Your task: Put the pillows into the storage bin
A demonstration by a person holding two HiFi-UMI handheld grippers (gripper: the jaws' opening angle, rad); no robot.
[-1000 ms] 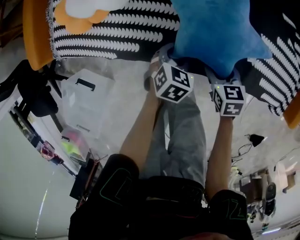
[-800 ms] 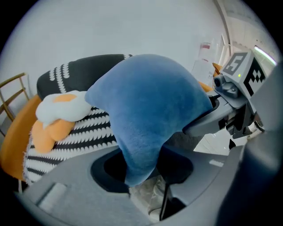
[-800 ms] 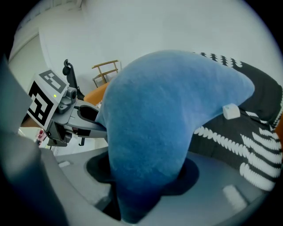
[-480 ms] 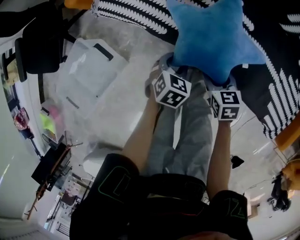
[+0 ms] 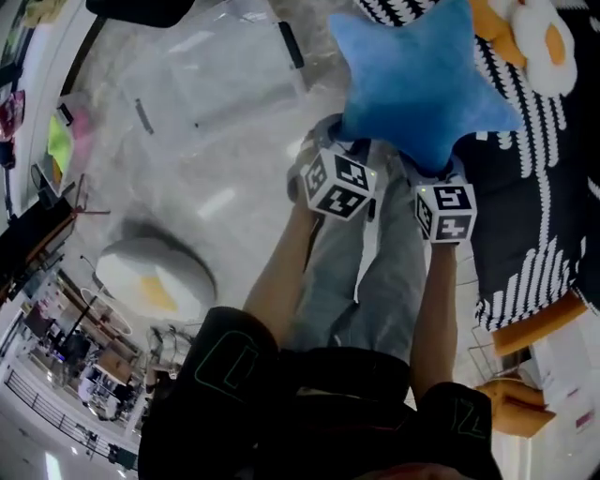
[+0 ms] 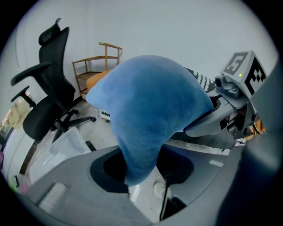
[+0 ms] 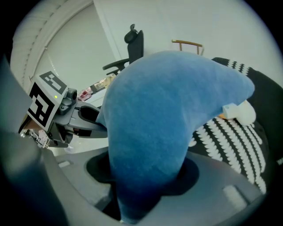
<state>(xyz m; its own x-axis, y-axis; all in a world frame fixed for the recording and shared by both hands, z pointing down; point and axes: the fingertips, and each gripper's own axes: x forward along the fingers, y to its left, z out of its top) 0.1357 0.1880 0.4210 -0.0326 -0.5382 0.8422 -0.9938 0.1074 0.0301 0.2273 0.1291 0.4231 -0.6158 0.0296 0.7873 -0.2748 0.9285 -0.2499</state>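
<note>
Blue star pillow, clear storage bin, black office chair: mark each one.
Blue star pillow (image 5: 422, 84): head view, star's centre.
Clear storage bin (image 5: 211, 80): head view, clear plastic surface.
Black office chair (image 6: 55, 70): left gripper view, backrest.

Pillows: 3. 1 blue star pillow (image 5: 422, 80), 1 white pillow with yellow patch (image 5: 155, 277), 1 white-and-orange pillow (image 5: 536, 28).
Clear storage bin (image 5: 202, 89): 1.
Grippers: 2, left gripper (image 6: 141, 172) and right gripper (image 7: 141, 190).
Chairs: 2. 1 black office chair (image 6: 44, 101), 1 wooden chair (image 6: 95, 66).

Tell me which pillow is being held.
The blue star pillow, clamped by the left hand-held gripper and the right hand-held gripper; the white-and-yellow round pillow lies on the floor.
</note>
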